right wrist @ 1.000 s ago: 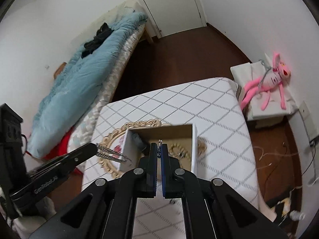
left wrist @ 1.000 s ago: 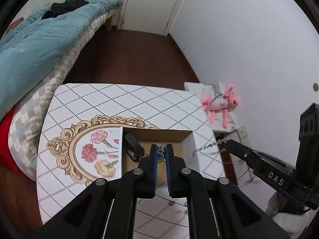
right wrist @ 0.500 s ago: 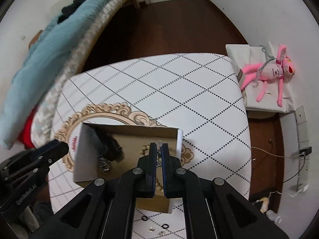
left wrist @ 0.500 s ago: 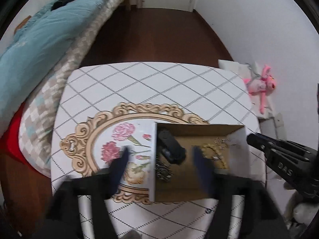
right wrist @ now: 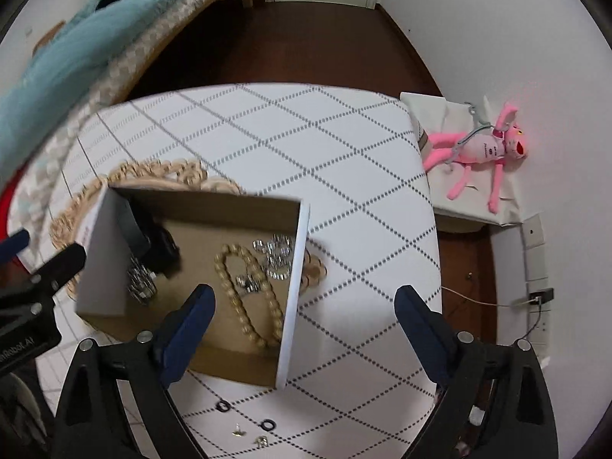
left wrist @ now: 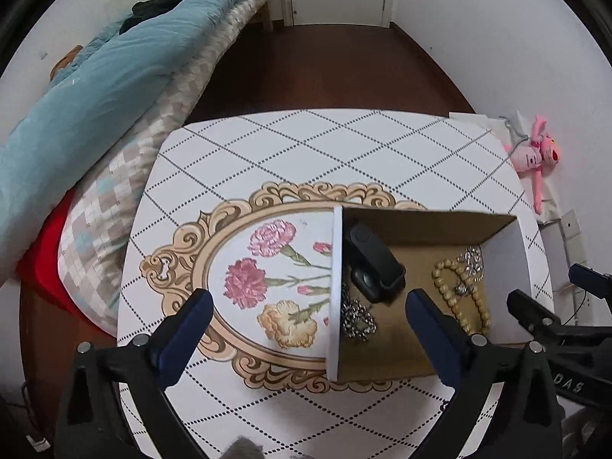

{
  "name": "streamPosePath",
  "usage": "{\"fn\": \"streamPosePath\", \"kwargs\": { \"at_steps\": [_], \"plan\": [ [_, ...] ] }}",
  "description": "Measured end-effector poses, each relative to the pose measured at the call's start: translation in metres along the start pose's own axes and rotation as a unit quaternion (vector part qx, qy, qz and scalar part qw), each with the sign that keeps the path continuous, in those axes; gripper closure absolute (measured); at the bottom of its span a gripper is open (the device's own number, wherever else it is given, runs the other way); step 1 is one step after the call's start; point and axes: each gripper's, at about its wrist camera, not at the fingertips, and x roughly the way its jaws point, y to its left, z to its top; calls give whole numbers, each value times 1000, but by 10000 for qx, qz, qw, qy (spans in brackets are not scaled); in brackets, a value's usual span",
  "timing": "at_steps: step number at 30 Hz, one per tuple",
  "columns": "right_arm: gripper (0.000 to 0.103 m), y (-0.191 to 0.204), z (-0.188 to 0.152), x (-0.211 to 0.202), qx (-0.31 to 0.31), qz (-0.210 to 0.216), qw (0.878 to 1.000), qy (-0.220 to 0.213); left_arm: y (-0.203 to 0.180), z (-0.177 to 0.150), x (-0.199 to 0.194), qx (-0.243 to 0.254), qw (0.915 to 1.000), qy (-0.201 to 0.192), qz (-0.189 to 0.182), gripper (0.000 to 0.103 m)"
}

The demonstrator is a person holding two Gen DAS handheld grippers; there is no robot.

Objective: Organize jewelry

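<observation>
An open cardboard box (left wrist: 336, 287) with white walls sits on the patterned table (left wrist: 306, 145). Inside lie a black band (left wrist: 373, 264), a silver chain (left wrist: 357, 319), a beige bead bracelet (left wrist: 464, 298) and a second silver chain (left wrist: 472, 264). My left gripper (left wrist: 310, 306) hovers over the box's left wall, its jaws opening, with nothing pinched. My right gripper (right wrist: 304, 298) hangs over the right wall (right wrist: 294, 287), jaws also opening and holding nothing. Below it are the bead bracelet (right wrist: 244, 298) and a silver chain (right wrist: 277, 256).
Small black rings (right wrist: 223, 406) and tiny metal earrings (right wrist: 239, 430) lie on the table in front of the box. A bed with a teal duvet (left wrist: 95, 76) runs along the left. A pink plush toy (right wrist: 482, 149) lies on a low white stand at the right.
Both grippers went from shut on silver chains to wide open. The chains now lie in the box. Both views have dropped lower and tilted down over the box.
</observation>
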Motion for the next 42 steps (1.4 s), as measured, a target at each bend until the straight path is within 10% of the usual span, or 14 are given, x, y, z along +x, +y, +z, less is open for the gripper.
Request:
{"fn": "streamPosePath", "kwargs": {
  "at_steps": [26,34,42],
  "plan": [
    [2,-15,-55,-70,511,112,9960,-719,-1,-48,-76,-150,9971,-688,285,0],
    [2,-12,-119,-36,703,481,9962,-201,-7,-100,-30,-153,9997,75,178,0],
    [45,6,-166,8,565,869,9945,-173,-13,-146,23,25,9964,771,359,0]
  ]
}}
